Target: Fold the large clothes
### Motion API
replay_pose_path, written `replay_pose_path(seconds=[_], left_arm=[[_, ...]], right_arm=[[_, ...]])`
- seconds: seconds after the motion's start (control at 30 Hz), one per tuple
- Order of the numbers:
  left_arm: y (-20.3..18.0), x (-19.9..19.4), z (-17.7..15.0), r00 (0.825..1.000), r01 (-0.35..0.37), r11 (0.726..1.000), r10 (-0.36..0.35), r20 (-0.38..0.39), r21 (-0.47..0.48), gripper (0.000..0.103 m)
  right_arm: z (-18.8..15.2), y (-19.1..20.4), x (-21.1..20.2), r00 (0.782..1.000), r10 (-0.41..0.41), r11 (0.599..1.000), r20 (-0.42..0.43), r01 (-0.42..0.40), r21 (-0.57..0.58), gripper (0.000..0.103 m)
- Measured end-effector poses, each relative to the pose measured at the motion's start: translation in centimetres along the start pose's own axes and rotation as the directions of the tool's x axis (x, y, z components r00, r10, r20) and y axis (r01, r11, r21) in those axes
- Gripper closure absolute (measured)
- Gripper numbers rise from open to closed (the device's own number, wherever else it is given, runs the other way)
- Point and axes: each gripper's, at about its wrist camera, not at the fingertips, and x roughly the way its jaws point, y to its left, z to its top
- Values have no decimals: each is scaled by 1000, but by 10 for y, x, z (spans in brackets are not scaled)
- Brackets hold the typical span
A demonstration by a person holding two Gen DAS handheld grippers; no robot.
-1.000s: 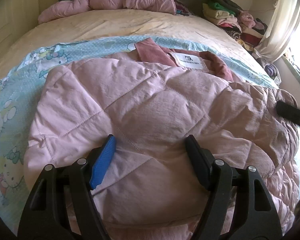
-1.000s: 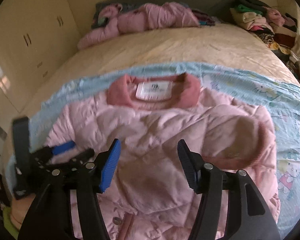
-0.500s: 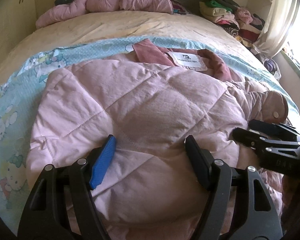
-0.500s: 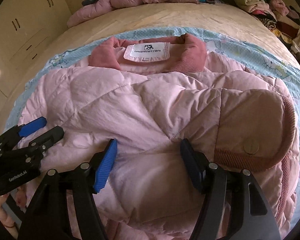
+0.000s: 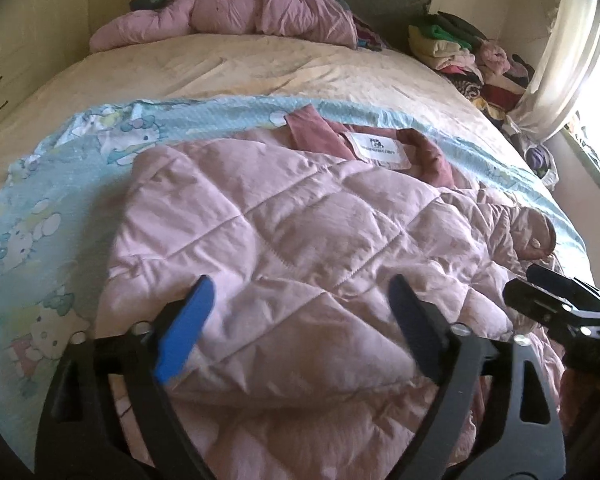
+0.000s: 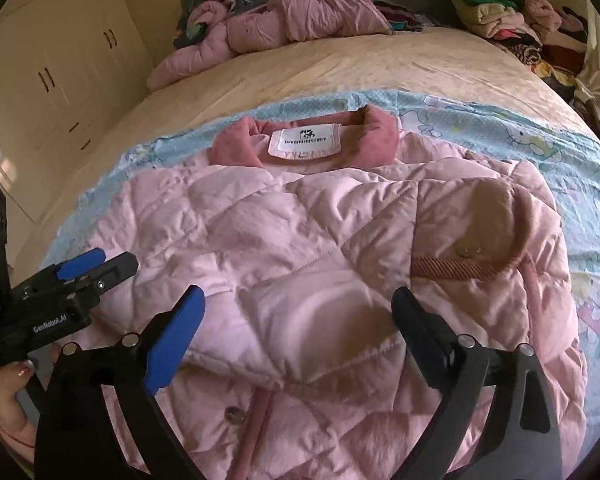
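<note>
**A:** What is seen nearest the cameras?

**B:** The left gripper (image 5: 300, 300) and the right gripper (image 6: 298, 312) are held low over the near hem of a pale pink quilted padded jacket (image 5: 300, 240). Both sets of jaws have just been opening and now stand wide. Fabric lies under and between the fingers, but no pad is seen pressing on it, so nothing is gripped.

**B:** Where is the jacket laid?

**A:** It is spread on a light blue cartoon-print sheet (image 6: 560, 152) across a cream-covered bed (image 5: 260, 64), with both sides folded in over the middle. A darker pink corduroy cuff with a snap (image 6: 466, 250) rests on top at the right. Farther away, the dusty-pink collar with a white label (image 6: 306, 142) points to the headboard. Beyond that, a second crumpled pink padded garment (image 6: 284, 24) and a stack of folded clothes (image 5: 460, 48) are seen.

**B:** How is it expected to handle?

**A:** It is judged soft, puffy, light and somewhat slippery, likely to spring back open. The near hem corners seem best pinched, with all layers gathered deep between the pads.
</note>
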Motion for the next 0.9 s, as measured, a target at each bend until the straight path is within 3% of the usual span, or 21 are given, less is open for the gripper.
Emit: replay_pose_path(seconds=[0.03,0.37,0.6,0.9], left_arm=[[0,-2,-1,1000,-4,1000,4,4,0,9],[5,-23,-10,998,-55,998,56,22,-43,9],[-3,-51,-8,998,-17,998,21,62,-64,9],[-5,-79,-6,996,-26,996,33,81,-80,9]], right_arm=[[0,-1,-2,1000,0,1000,1,0,4,9],[-5,-9,-27,999,39,997,35,-41,64,9],[-8,-11,-52,996,62,995,58,-67,77,9],[-7,-20,-94,989,75,991,130,-89,104,9]])
